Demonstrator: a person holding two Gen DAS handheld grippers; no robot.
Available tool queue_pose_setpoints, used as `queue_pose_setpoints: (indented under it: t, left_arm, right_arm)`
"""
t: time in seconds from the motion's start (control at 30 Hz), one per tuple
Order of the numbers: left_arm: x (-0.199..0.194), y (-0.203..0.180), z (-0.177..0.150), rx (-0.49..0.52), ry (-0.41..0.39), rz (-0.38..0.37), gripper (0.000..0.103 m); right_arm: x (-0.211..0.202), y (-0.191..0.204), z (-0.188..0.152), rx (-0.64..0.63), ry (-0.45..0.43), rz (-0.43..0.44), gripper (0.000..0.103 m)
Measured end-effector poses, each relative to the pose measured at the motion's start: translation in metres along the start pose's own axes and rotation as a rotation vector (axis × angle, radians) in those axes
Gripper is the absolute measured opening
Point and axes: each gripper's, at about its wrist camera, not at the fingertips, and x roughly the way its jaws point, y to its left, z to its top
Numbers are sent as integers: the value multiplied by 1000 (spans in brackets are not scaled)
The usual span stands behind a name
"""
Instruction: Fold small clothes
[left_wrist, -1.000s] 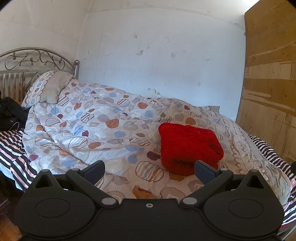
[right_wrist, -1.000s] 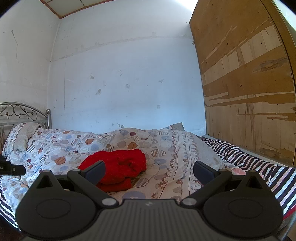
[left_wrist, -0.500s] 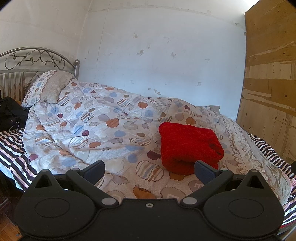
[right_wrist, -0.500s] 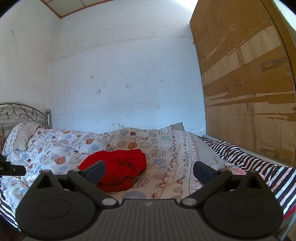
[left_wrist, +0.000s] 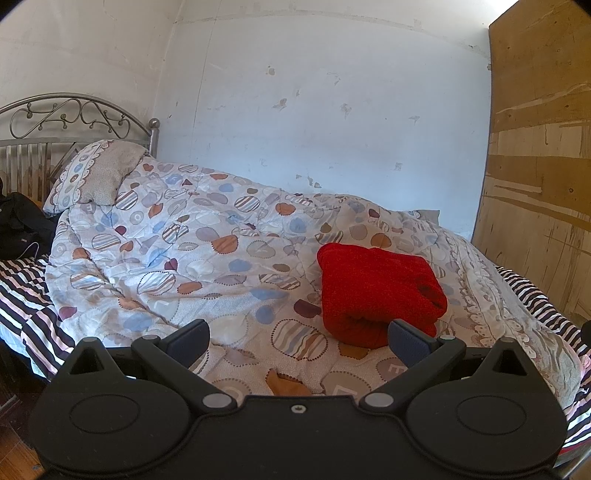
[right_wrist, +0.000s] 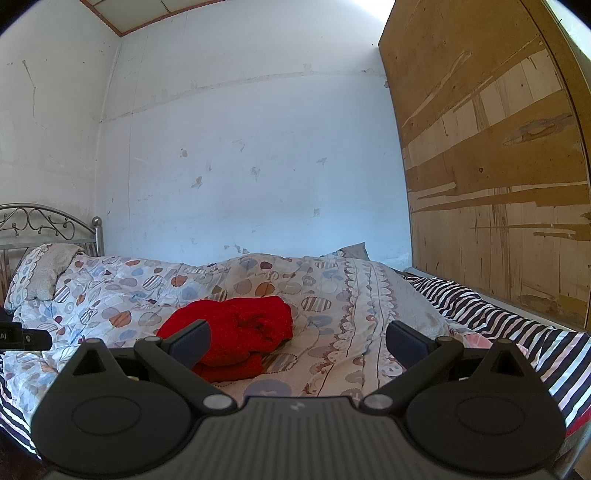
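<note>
A red garment lies folded into a thick bundle on the patterned quilt. In the left wrist view it sits just beyond the right fingertip of my left gripper, which is open and holds nothing. In the right wrist view the same red garment lies ahead and to the left, partly behind the left finger of my right gripper. That gripper is open too, with nothing between its fingers. Both grippers are held back from the bundle, not touching it.
A pillow leans on the metal headboard at the far left. A striped sheet shows at the bed's edges. A wooden board stands along the right side. A dark bag lies beside the pillow.
</note>
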Motion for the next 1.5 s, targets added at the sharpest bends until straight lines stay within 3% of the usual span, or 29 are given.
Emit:
queue_pose_setpoints:
  t: [0.47, 0.7, 1.5]
  left_arm:
    - [1, -1, -2, -2, 6, -6, 102]
    - [2, -2, -8, 16, 19, 45, 103]
    - [5, 0, -7, 32, 44, 48, 102]
  right_arm:
    - [0, 0, 0, 2, 2, -1, 103]
    - [0, 0, 0, 2, 4, -1, 103]
    - [6, -2, -5, 14, 33, 0, 103]
